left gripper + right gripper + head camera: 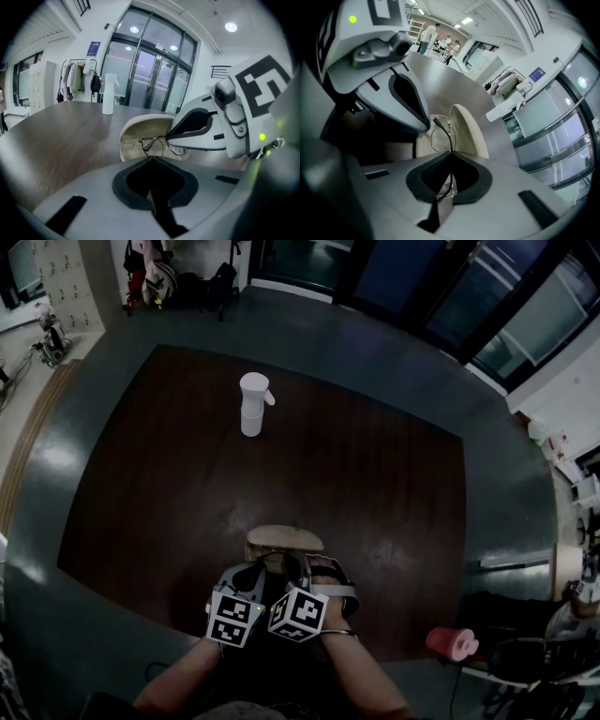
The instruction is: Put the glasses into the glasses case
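Note:
An open beige glasses case (284,539) lies near the front edge of the dark wooden table (169,484). My right gripper (451,154) is shut on thin wire-framed glasses (439,138), gripping one temple, with the lenses hanging just over the case's tray beside the raised lid (469,133). In the left gripper view the right gripper (201,126) holds the glasses (157,143) in the mouth of the case (140,129). My left gripper (151,158) sits close on the left, jaws shut with nothing between them. In the head view both grippers (246,576) (298,570) crowd the case's near side.
A white spray bottle (251,404) stands upright at the far middle of the table, well beyond the case. A pink cylinder (452,643) lies off the table at the right, near a chair. The person's forearms reach in from the front edge.

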`<act>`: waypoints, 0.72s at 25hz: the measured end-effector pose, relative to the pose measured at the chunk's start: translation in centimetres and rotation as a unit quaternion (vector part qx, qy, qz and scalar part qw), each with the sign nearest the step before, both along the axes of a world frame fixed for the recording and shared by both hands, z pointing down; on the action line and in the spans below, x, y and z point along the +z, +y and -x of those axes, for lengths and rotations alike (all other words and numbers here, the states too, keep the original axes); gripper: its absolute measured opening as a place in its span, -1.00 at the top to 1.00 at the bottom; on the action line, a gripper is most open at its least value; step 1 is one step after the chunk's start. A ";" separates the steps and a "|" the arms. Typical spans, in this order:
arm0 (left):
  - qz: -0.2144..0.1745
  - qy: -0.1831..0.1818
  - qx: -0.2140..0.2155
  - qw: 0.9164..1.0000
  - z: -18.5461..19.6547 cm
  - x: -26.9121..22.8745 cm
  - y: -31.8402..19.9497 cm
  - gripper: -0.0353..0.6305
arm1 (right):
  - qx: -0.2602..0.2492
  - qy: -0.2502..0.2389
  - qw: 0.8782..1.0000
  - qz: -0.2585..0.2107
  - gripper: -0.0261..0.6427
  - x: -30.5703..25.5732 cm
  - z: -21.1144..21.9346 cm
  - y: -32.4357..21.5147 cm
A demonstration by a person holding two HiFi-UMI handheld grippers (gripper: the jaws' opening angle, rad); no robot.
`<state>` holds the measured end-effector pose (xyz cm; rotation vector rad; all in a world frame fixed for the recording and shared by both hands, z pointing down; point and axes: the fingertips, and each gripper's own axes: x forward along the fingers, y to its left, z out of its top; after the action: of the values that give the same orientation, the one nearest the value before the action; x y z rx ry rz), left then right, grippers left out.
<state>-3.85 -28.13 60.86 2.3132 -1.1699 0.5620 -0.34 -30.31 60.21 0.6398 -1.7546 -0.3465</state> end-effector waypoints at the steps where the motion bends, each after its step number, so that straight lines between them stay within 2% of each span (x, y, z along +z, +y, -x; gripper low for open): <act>1: -0.001 0.000 0.000 1.000 0.0 0.0 0.0 0.88 | 0.000 0.000 1.000 0.002 0.95 0.1 0.1 -0.1; 9: -0.001 0.002 0.002 1.000 0.0 -0.1 0.0 0.88 | -0.018 -0.004 0.999 0.041 0.95 1.9 0.9 0.1; 18: -0.001 -0.001 0.006 1.000 -0.1 0.0 0.0 0.88 | -0.029 -0.027 0.998 0.048 0.95 2.6 0.7 -0.5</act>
<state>-3.71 -28.18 60.84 2.3222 -1.1590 0.5689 -1.00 -30.83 62.80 0.5350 -1.8331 -0.2856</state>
